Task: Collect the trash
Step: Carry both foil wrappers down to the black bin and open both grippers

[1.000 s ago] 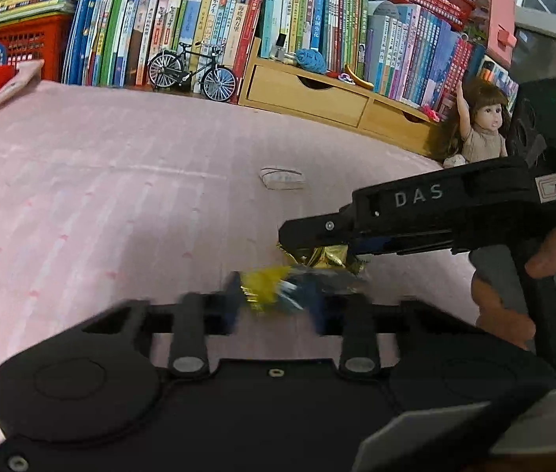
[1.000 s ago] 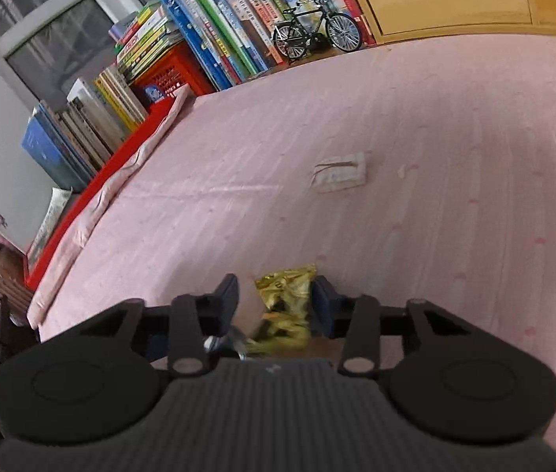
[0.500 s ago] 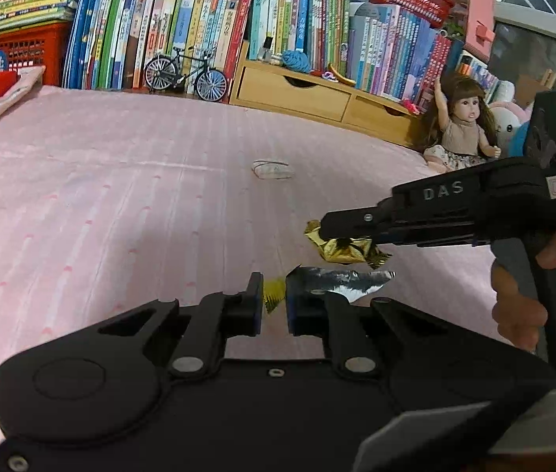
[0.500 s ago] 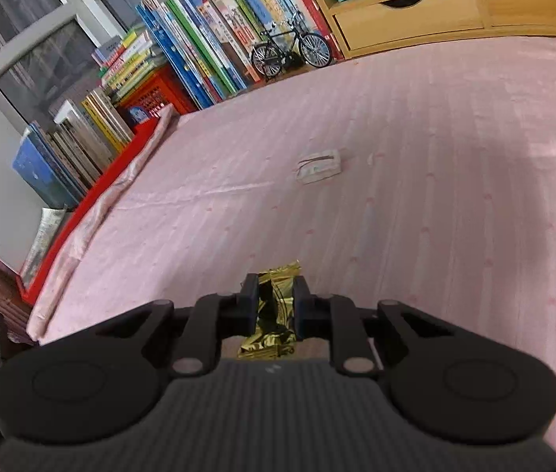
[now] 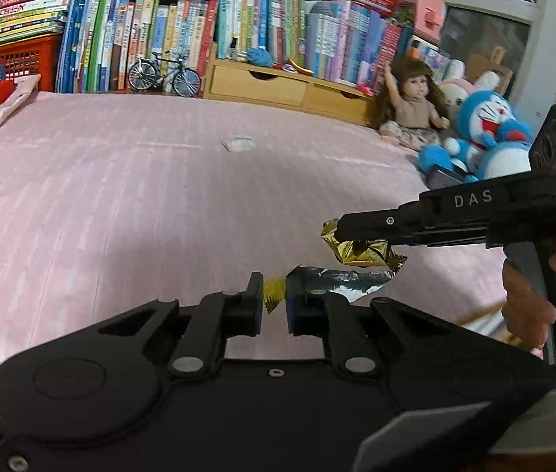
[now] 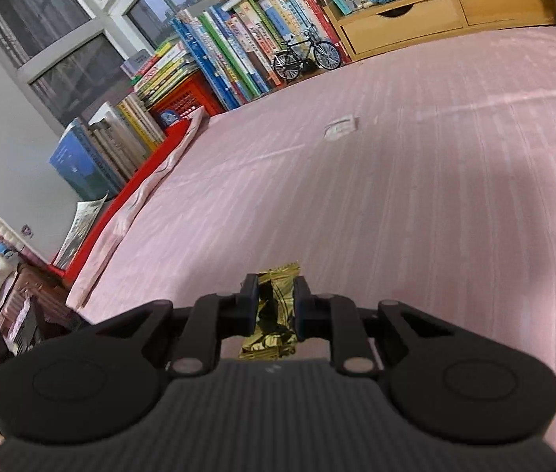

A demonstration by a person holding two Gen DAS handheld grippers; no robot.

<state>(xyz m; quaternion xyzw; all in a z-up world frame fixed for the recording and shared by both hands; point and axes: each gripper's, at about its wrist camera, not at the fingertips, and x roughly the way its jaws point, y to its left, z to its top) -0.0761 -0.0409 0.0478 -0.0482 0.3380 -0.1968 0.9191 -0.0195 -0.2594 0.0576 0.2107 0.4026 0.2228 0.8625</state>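
Observation:
My left gripper (image 5: 275,295) is shut on a yellow and silver foil wrapper (image 5: 346,278), whose silver end sticks out to the right of the fingers. In the left wrist view the right gripper (image 5: 337,232), held by a hand (image 5: 529,306), comes in from the right, just above and beyond. It is shut on a crumpled gold wrapper (image 5: 360,253). The right wrist view shows that gold wrapper (image 6: 278,314) pinched upright between the right gripper (image 6: 276,299). Both wrappers hang above the pink bed sheet (image 5: 120,204). A small white wrapper (image 5: 238,143) (image 6: 340,128) lies flat further off on the bed.
Rows of books (image 5: 167,39), a model bicycle (image 5: 165,74) and a wooden drawer unit (image 5: 278,86) line the far side. A doll (image 5: 411,110) and blue plush toy (image 5: 482,137) sit at the right. A red rail (image 6: 128,196) edges the bed's left side.
Both grippers closed on their wrappers, lifted them off the sheet and drew back from the shelf. The bed and the white wrapper now look further away.

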